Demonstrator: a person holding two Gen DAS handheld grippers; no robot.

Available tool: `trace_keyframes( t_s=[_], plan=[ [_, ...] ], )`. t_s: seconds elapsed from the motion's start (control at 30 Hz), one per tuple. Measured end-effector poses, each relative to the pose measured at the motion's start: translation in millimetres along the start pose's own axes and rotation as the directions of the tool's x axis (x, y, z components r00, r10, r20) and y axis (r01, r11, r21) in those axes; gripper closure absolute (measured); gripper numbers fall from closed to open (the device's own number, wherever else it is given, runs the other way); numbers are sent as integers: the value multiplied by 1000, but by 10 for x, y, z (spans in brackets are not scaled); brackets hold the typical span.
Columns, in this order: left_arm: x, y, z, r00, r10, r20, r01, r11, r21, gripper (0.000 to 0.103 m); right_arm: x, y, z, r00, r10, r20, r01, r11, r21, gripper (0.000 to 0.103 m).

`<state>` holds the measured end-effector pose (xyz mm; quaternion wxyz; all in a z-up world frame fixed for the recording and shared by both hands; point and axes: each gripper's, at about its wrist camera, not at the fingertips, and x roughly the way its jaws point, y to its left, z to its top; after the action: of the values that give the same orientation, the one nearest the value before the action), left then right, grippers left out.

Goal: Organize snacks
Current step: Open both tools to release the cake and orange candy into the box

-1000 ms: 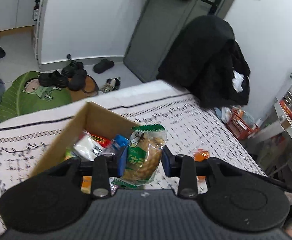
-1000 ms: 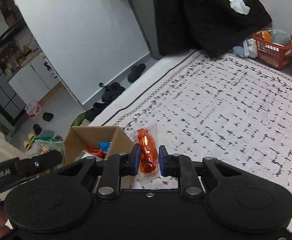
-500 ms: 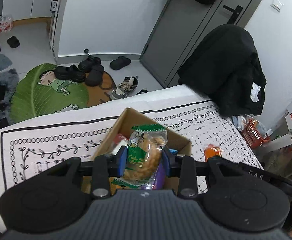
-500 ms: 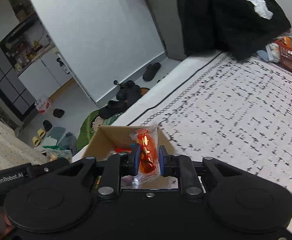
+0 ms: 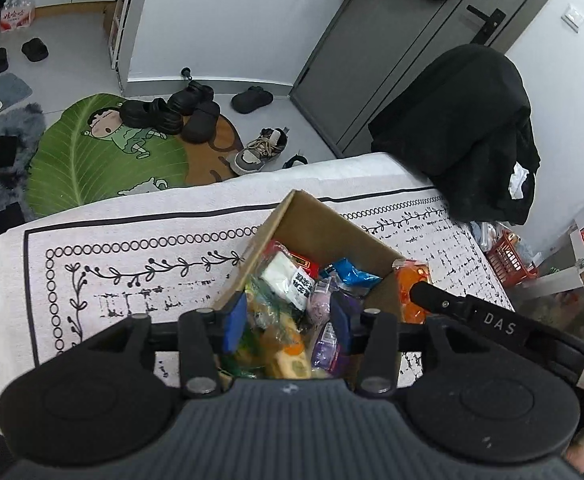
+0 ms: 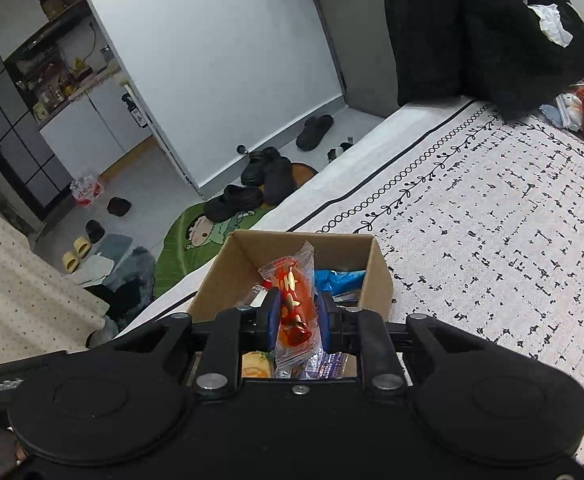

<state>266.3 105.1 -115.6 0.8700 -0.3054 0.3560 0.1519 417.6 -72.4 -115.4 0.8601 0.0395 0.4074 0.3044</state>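
Over the open brown cardboard box (image 5: 320, 224) on the white black-patterned cloth (image 5: 131, 248), my left gripper (image 5: 287, 322) hangs with its blue pads spread, holding nothing. Inside the box, a white packet with black Chinese print (image 5: 292, 280) lies among blue and purple wrappers. Right of it, an arm lettered "DAS" (image 5: 500, 326) crosses. My right gripper (image 6: 296, 318) pinches a clear orange-red snack packet (image 6: 294, 304) above the box; its writing is unreadable.
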Motion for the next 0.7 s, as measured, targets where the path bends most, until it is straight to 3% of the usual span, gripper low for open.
trace_keyframes(
  t_s=[0.13,0.33,0.4,0.57,0.7],
  plan=[
    [-83,50,26,1000,-4,3,4,1000,-5,55,-50,37,5,999,-38,29,37,999,19,73],
    [-223,81,49,1000,-10,-5,10,1000,15,42,-216,23,-33,996,-78,49,74,994,82,73],
    [-275,81,52,1000,-21,-7,22,1000,21,33,-283,11,-64,995,-86,43,81,992,101,73],
    [-437,73,40,1000,-28,-4,28,999,40,25,-500,25,-166,993,-112,40,106,986,127,73],
    [-615,64,15,999,-33,-2,33,997,63,21,-709,50,-307,994,-102,48,93,982,163,64]
  ],
)
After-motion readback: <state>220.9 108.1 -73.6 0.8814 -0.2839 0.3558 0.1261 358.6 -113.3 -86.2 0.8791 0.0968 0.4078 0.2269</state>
